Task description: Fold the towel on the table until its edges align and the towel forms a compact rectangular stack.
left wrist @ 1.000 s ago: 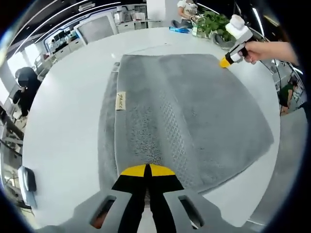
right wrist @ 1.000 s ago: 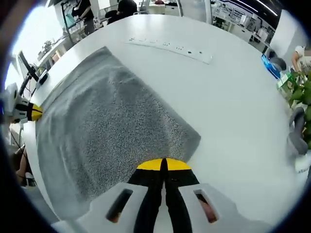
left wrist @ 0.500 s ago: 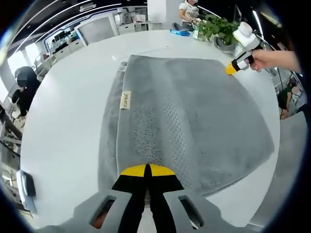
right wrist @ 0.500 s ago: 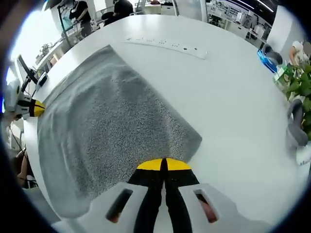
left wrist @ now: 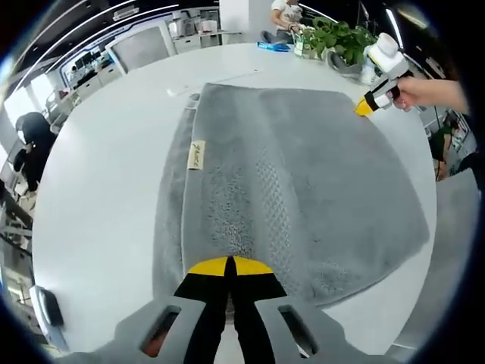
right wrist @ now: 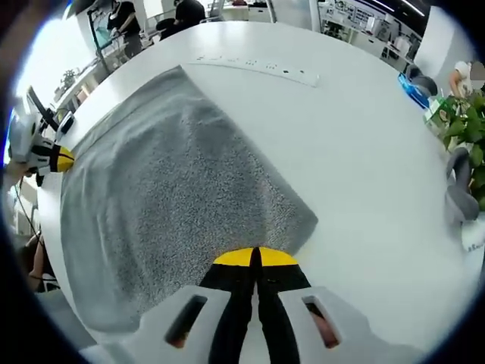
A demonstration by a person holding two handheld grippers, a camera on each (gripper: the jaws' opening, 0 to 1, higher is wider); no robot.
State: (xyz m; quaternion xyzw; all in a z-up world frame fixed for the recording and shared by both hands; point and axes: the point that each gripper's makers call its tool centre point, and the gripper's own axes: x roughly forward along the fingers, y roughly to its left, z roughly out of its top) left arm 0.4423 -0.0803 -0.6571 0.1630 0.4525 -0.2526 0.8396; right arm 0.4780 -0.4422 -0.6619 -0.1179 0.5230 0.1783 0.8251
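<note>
Grey terry towel (left wrist: 303,189) is lying on the white round table (left wrist: 98,197); I am pinching its corners with both claws, left claw (left wrist: 229,262) and right claw (right wrist: 255,254), keeping the fold edge taut.

grey terry-cloth towel (left wrist: 303,189) with rough looped pile, smooth glossy white table (left wrist: 98,205), small woven label (left wrist: 195,155)

I see bare white table (right wrist: 364,152) open around the towel (right wrist: 167,205); a power strip (right wrist: 254,67) and potted plant (left wrist: 337,38) crowd the far edge.
</note>
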